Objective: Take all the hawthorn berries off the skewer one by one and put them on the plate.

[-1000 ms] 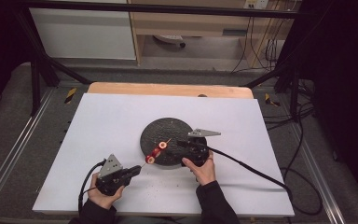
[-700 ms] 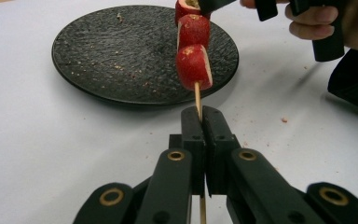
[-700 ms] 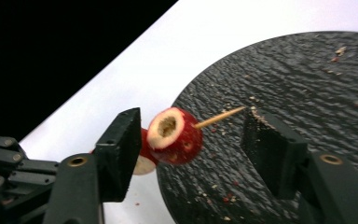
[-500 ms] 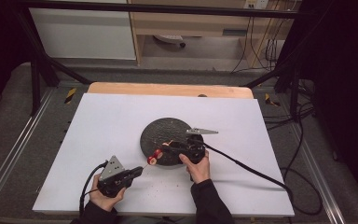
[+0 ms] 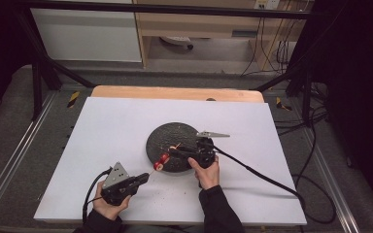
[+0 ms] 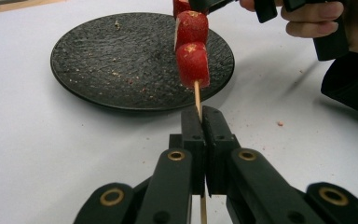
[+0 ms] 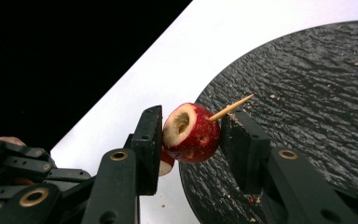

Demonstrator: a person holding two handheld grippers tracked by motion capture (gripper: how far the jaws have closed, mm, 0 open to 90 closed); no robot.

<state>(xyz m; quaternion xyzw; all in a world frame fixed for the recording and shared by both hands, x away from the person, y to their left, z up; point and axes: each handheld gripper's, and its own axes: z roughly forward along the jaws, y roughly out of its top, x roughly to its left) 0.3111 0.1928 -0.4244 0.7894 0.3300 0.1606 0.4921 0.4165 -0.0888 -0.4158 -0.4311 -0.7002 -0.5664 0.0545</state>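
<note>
- Two hand-held black grippers work one thin wooden skewer (image 6: 197, 95) threaded with round red candied fruits (image 6: 192, 63); it hangs just above the near-left rim of the round black textured plate (image 5: 164, 135), which sits mid-bench on the white bench (image 5: 107, 126).
- Our left gripper (image 6: 201, 122) has its jaws pressed together on the bare lower end of the skewer, pinching the stick itself.
- Our right gripper (image 7: 191, 128) has its jaws closed on the topmost red fruit (image 7: 192, 133), the one with the hollowed end, just below the skewer's pointed tip; both pads touch its sides.
- We judge the step in hand to be sliding that fruit off the tip and onto the plate.
- What could go wrong: the fruit looks soft and glazed, so too hard a squeeze may crush it or let it squirt sideways out of the jaws.
- A pull that strays off the skewer's line could bend or snap the thin stick, or drag it through the left jaws, which hold only a narrow piece of wood.
- If the fruit comes free beyond the rim, it would land on the bench rather than the plate.
- Compared with a second ago, the right jaws have just been closing and now have the fruit between them; the right hand has shifted little, and the left hand rests at the same near-left spot.
</note>
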